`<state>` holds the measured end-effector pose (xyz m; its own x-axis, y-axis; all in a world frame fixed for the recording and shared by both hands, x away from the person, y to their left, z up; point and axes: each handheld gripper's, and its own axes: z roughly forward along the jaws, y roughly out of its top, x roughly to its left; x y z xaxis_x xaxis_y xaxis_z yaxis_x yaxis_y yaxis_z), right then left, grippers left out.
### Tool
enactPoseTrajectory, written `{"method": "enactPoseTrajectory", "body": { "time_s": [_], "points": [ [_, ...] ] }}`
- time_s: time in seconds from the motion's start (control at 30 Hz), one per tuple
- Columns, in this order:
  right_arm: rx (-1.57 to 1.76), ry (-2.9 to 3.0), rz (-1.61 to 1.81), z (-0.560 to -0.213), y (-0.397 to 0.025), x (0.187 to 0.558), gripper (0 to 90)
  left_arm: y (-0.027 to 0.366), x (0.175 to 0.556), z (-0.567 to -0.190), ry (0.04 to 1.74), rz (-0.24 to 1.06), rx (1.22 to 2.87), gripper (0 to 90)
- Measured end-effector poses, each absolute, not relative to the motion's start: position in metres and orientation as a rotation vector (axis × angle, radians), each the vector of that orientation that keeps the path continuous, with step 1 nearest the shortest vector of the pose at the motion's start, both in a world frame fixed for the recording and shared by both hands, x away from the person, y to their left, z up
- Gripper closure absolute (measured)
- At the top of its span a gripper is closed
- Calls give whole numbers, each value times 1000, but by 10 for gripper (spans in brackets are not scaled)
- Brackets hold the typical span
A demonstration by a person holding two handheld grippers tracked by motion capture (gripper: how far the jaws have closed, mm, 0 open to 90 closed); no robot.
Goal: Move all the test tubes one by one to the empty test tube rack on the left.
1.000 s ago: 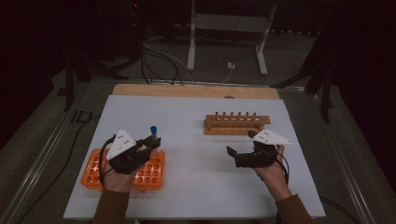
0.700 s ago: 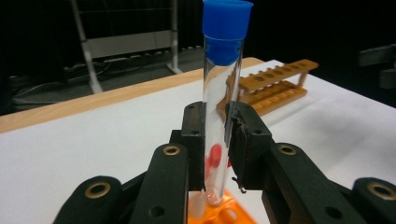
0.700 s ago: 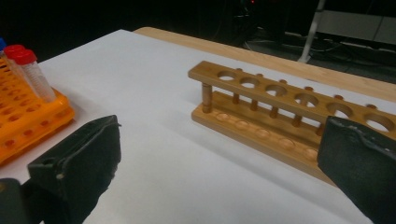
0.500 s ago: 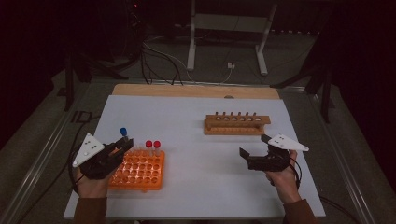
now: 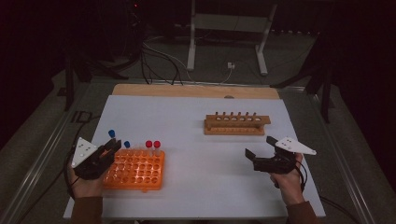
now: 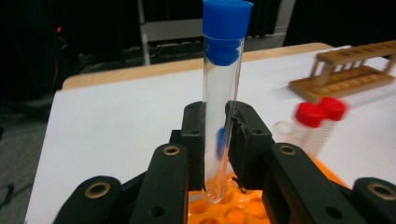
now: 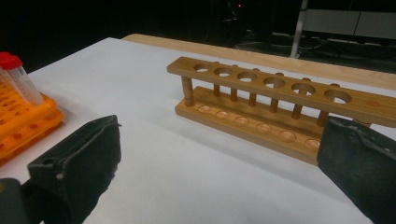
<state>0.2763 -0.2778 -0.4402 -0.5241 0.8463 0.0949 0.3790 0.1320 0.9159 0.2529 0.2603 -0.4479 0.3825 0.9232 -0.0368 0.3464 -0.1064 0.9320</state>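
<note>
**Blue-capped tube pinched low, clear of the orange rack**

While the left tongs pinch the clear plastic test tube with the blue cap near its lower third, the tube stands almost upright between the black jaws, its rounded bottom just above the holes of the orange plastic tube rack. From the high view the same tube sits at the rack's left far corner, beside another blue-capped tube and 2 red-capped tubes standing in the rack.

Judging by its thin, transparent wall, the tube is light, stiff and smooth, so it may slip or swing if squeezed weakly, and could crack under a hard squeeze. A hold on the bare cylinder below the cap, as here, looks sound; a grip nearer the middle would probably steady the tall top better.

The right tongs are spread wide and hold nothing, hovering over the white desk near the wooden 6-hole test tube stand, which is empty.
</note>
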Motion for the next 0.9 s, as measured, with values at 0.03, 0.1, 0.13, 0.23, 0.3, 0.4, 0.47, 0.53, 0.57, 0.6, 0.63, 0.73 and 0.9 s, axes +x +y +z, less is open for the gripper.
{"method": "enactPoseTrajectory", "body": {
  "time_s": [0.03,0.1,0.13,0.23,0.3,0.4,0.47,0.53,0.57,0.6,0.63,0.73,0.9],
  "points": [
    [1177,1965,1372,-440,-278,276,0,262,255,-451,1156,732,1659,774],
    [1174,1965,1374,-441,-278,276,0,264,259,-457,1178,719,1661,774],
    [1176,1965,1374,-441,-278,276,0,264,262,-460,1186,715,1662,774],
    [1181,1965,1374,-442,-278,277,0,264,266,-463,1194,707,1672,774],
    [1181,1967,1372,-443,-278,277,0,263,269,-466,1201,702,1674,774],
    [1186,1966,1373,-444,-278,277,0,260,274,-469,1208,680,1701,774],
    [1186,1969,1371,-444,-278,276,0,257,277,-473,1227,652,1749,774],
    [1185,1972,1369,-445,-279,276,0,254,279,-478,1247,643,1807,776],
    [1185,1973,1369,-445,-279,276,0,253,279,-480,1259,632,1829,777],
    [1184,1973,1369,-445,-279,276,0,252,280,-483,1268,628,1846,778],
    [1186,1973,1370,-446,-279,276,0,253,280,-483,1273,621,1843,780],
    [1182,1977,1369,-446,-278,276,0,252,280,-483,1296,620,1891,783],
    [1177,1987,1364,-447,-277,275,0,247,280,-484,1297,633,1954,784]
  ]
}}
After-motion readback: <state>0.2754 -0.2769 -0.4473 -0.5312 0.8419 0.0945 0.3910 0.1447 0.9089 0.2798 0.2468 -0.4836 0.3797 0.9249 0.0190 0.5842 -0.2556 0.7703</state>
